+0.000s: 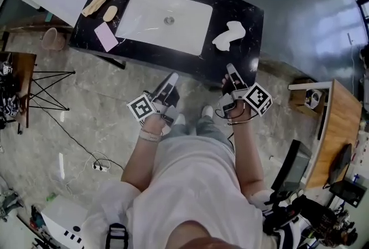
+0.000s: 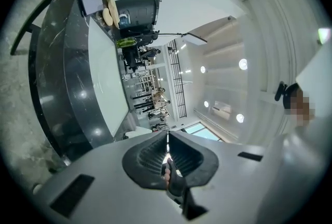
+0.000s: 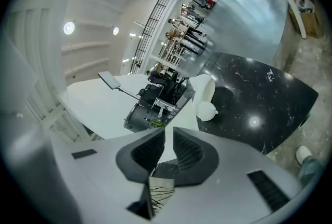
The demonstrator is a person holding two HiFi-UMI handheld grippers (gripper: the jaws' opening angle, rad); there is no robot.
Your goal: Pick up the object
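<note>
Legible text: none anywhere.
Left gripper cube (image 1: 141, 107): black-and-white square marker, no lettering.
Right gripper cube (image 1: 258, 98): likewise.

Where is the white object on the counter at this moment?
In the head view, the white object lies on the black counter, right of the sink basin, ahead of the right tool.

Left tool (image 1: 172, 78) and right tool (image 1: 231, 69), both closed, empty.

Open counter (image 1: 251, 16) — sink (image 1: 144, 24) alongside
</note>
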